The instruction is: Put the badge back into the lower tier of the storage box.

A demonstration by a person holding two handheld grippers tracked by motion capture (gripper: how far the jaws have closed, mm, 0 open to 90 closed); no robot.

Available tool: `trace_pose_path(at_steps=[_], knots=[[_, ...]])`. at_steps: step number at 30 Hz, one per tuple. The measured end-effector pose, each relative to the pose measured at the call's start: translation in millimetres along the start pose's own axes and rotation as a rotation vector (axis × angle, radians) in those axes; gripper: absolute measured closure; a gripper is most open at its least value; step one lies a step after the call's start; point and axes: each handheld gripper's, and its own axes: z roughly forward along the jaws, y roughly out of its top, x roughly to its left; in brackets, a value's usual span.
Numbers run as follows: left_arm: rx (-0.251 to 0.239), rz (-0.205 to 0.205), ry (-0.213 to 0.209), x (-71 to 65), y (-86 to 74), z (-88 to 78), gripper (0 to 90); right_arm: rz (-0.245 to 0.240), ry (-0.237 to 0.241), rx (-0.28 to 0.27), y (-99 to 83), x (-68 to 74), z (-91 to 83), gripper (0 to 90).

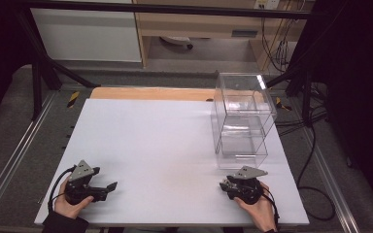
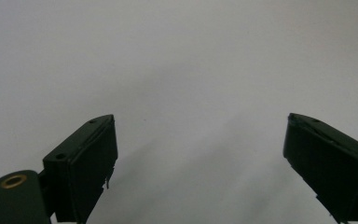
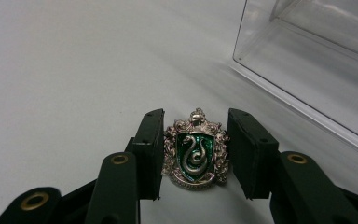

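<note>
Right gripper [image 3: 195, 154] has its jaws closed narrow on a badge [image 3: 195, 156], a silver crest with a green shield and snake, one jaw on each side edge. Whether the badge is off the desk [image 1: 150, 145] or resting on it, cannot tell. The badge sits just in front of the clear case [image 1: 243, 121], near its front lower corner; in the right gripper view the case wall [image 3: 307, 70] is close, up and to the right.

Left gripper [image 2: 200, 154] has jaws wide, nothing between them, plain desk beneath; in the high view it [image 1: 108, 187] is well apart from the case, at the near left of the desk.

Progress, as a judgement: the grasp looks done, and moving the badge to or into the case is probably left. Case looks like two stacked clear compartments; which side is open, cannot tell.

Room: lots of bare desk left of the case. Right side is tight, since the case stands near the desk's right edge and the right hand [image 1: 257, 206] is near the front edge. Clear walls are hard to see, so there is a bump risk.
</note>
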Motion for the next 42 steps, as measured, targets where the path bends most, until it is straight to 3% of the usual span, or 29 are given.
trace_pose_path(at_steps=[42], knots=[[0.005, -0.002, 0.000, 0.3, -0.1, 1.3, 9.7, -0.005, 0.005, -0.075, 9.2, -2.9, -22.6, 57.8]])
